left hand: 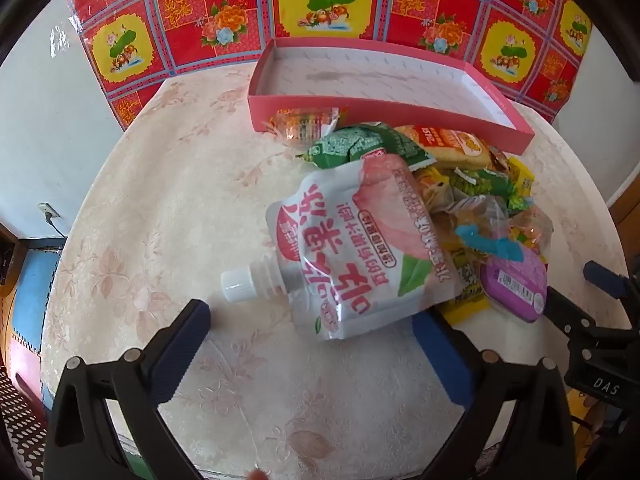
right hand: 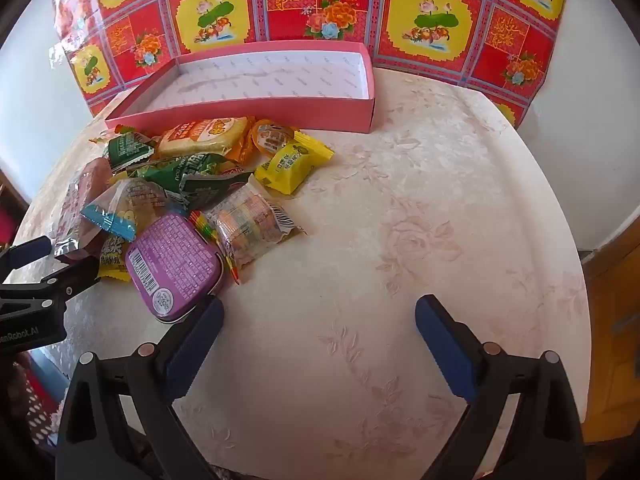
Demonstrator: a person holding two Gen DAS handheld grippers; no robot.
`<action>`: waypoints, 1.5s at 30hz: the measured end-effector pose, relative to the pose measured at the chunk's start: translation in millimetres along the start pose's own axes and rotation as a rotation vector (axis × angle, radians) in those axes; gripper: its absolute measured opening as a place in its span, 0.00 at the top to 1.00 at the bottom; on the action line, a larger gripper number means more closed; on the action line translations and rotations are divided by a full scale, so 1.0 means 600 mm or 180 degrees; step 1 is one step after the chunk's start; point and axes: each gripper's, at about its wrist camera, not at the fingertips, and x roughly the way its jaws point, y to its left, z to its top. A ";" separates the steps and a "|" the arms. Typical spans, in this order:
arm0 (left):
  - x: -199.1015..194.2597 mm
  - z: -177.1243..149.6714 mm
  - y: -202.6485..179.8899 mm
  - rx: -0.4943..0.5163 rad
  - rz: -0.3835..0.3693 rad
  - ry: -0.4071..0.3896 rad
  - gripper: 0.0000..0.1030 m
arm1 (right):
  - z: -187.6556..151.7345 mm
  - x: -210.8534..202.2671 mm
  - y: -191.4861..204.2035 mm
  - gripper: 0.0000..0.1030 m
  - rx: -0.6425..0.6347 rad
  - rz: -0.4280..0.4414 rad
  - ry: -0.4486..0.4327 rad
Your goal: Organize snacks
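A: State the work surface.

B: A round table under a cream floral-embossed cloth (right hand: 400,200), backed by a red-and-yellow patterned sheet with flowers (left hand: 320,0) on a white wall.

A: Condition of the left gripper?

B: The left gripper (left hand: 312,320) is released, jaws spread wide and angled down at the table. Nothing is clamped. Its blue-padded fingers (left hand: 188,340) flank the lower end of a white-and-pink spouted drink pouch with a white screw cap (left hand: 352,256); the cap lies just beside the left finger, the pouch's lower corner near the right one. Contact cannot be confirmed.

A: And the right gripper?

B: The right gripper (right hand: 320,320) is likewise released, jaws wide, over bare cloth. Its left pad (right hand: 196,340) sits just beside a purple rounded-rectangle tin with a barcode label (right hand: 174,264).

A: Location of the remaining snacks?

B: In one loose pile beyond the tin: a clear packet of striped sweets (right hand: 248,224), a yellow wrapped cake packet (right hand: 294,164), green crinkled bags (right hand: 192,180) and an orange biscuit packet (right hand: 204,136). Behind the pile stands a shallow pink cardboard box with a white interior (right hand: 240,110), with no snacks inside.
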 end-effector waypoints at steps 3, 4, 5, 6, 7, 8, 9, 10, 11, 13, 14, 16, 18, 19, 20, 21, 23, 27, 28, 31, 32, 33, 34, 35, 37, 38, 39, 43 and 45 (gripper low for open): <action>0.001 0.003 -0.001 0.0003 0.0000 0.0007 0.00 | 0.001 0.002 -0.002 0.04 -0.0002 -0.0001 0.0002; 0.002 0.005 -0.002 0.0003 0.0000 0.0012 0.00 | 0.002 0.003 -0.002 0.04 -0.0001 -0.0001 0.0006; 0.000 0.001 -0.001 -0.0003 -0.0009 -0.0044 0.00 | 0.003 0.004 -0.003 0.04 -0.0002 -0.0001 0.0010; -0.001 0.000 0.000 -0.0005 -0.0013 -0.0050 0.00 | 0.005 0.005 -0.004 0.04 -0.0001 -0.0001 0.0015; 0.000 0.001 -0.001 -0.0004 -0.0012 -0.0048 0.00 | 0.007 0.007 -0.006 0.04 0.0000 0.0000 0.0019; 0.000 0.001 -0.001 -0.0006 -0.0014 -0.0050 0.00 | -0.002 -0.004 -0.001 0.04 -0.0007 -0.0005 -0.0053; 0.000 0.001 -0.001 -0.0007 -0.0013 -0.0048 0.00 | -0.002 -0.005 -0.001 0.04 -0.0007 -0.0005 -0.0053; -0.001 0.001 0.000 -0.0009 -0.0016 -0.0054 0.00 | -0.002 -0.005 -0.001 0.04 -0.0007 -0.0006 -0.0062; -0.001 0.000 0.000 -0.0007 -0.0017 -0.0057 0.00 | -0.001 -0.006 -0.001 0.04 -0.0007 -0.0006 -0.0059; -0.001 0.001 -0.001 -0.0004 -0.0016 -0.0058 0.00 | 0.003 -0.007 0.000 0.04 -0.0006 -0.0006 -0.0052; -0.001 0.000 0.000 -0.0007 -0.0016 -0.0061 0.00 | -0.002 -0.005 -0.001 0.04 -0.0006 -0.0007 -0.0075; -0.001 0.000 0.000 -0.0008 -0.0016 -0.0061 0.00 | -0.003 -0.005 -0.001 0.04 -0.0006 -0.0007 -0.0083; -0.001 0.001 0.000 -0.0008 -0.0015 -0.0061 0.00 | -0.002 -0.005 -0.001 0.04 -0.0007 -0.0007 -0.0084; -0.001 0.001 0.000 -0.0009 -0.0016 -0.0060 0.00 | -0.002 -0.005 -0.001 0.04 -0.0006 -0.0007 -0.0085; -0.001 0.000 0.000 -0.0010 -0.0014 -0.0062 0.00 | -0.002 -0.005 -0.001 0.04 -0.0007 -0.0007 -0.0086; -0.001 0.000 -0.001 -0.0009 -0.0014 -0.0062 0.00 | -0.003 -0.005 -0.001 0.04 -0.0007 -0.0007 -0.0088; -0.001 0.000 0.000 -0.0009 -0.0014 -0.0063 0.00 | -0.003 -0.005 -0.001 0.04 -0.0007 -0.0007 -0.0087; -0.001 0.000 0.000 -0.0009 -0.0013 -0.0063 0.00 | -0.002 -0.005 -0.001 0.04 -0.0007 -0.0007 -0.0089; -0.001 0.000 -0.001 -0.0009 -0.0013 -0.0063 0.00 | -0.002 -0.005 -0.001 0.04 -0.0007 -0.0007 -0.0088; -0.001 0.001 -0.001 -0.0011 -0.0013 -0.0063 0.00 | -0.003 -0.005 0.000 0.04 -0.0007 -0.0007 -0.0088; -0.001 0.001 -0.001 -0.0011 -0.0013 -0.0063 0.00 | -0.002 -0.005 -0.001 0.04 -0.0007 -0.0007 -0.0090; -0.001 0.001 -0.001 -0.0010 -0.0013 -0.0063 0.00 | -0.003 -0.005 -0.001 0.04 -0.0007 -0.0007 -0.0089; -0.001 0.001 -0.001 -0.0009 -0.0012 -0.0065 0.00 | -0.002 -0.004 -0.001 0.04 -0.0007 -0.0007 -0.0091; -0.001 0.000 -0.001 -0.0009 -0.0012 -0.0064 0.00 | -0.002 -0.004 -0.001 0.04 -0.0007 -0.0007 -0.0091; -0.001 0.000 -0.001 -0.0009 -0.0012 -0.0065 0.00 | -0.003 -0.005 0.000 0.04 -0.0007 -0.0007 -0.0089; -0.001 0.000 -0.001 -0.0009 -0.0012 -0.0065 0.00 | -0.003 -0.004 -0.001 0.04 -0.0007 -0.0007 -0.0091; -0.001 0.000 -0.001 -0.0010 -0.0012 -0.0065 0.00 | -0.003 -0.004 -0.001 0.04 -0.0007 -0.0007 -0.0090; -0.001 0.000 -0.001 -0.0009 -0.0012 -0.0065 0.00 | -0.003 -0.004 -0.001 0.04 -0.0006 -0.0007 -0.0092; -0.001 0.000 -0.001 -0.0009 -0.0012 -0.0066 0.00 | -0.003 -0.004 -0.001 0.04 -0.0006 -0.0006 -0.0091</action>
